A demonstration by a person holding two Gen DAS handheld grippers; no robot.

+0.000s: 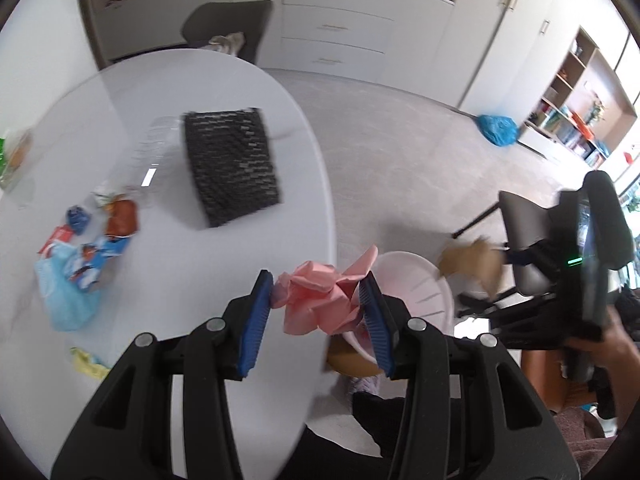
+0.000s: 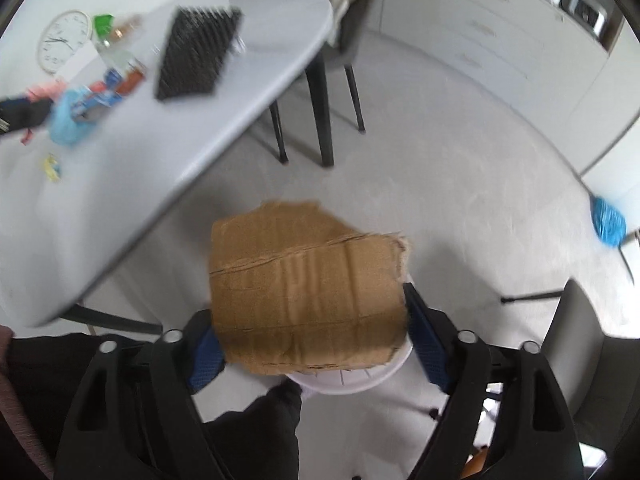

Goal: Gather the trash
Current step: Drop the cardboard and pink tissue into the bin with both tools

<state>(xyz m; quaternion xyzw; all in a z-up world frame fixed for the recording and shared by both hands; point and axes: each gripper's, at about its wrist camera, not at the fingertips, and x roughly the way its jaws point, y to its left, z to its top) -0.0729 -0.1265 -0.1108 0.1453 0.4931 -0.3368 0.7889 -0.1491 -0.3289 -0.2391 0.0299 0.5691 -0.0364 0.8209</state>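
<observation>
No brand name or printed wording can be read anywhere, since motion blur smears the wrappers on the white table [image 1: 168, 80]. The left gripper [image 1: 318, 312] clamps a crumpled pink paper [image 1: 320, 300] between its blue pads, the wad bulging upward past the fingertips with no clear long axis, held just off the table's edge and above a pale pink bin [image 1: 420, 288] on the floor. The right gripper [image 2: 316, 340] stands wide, a torn piece of brown cardboard [image 2: 308, 292] lying between its fingers with its long side running across from pad to pad; whether the pads press it cannot be told. The cardboard hangs over the same bin's white rim [image 2: 360, 380]. On the table lie a black woven basket [image 1: 232, 164], a blue plastic bag [image 1: 66, 300] and assorted wrappers [image 1: 116, 224].
</observation>
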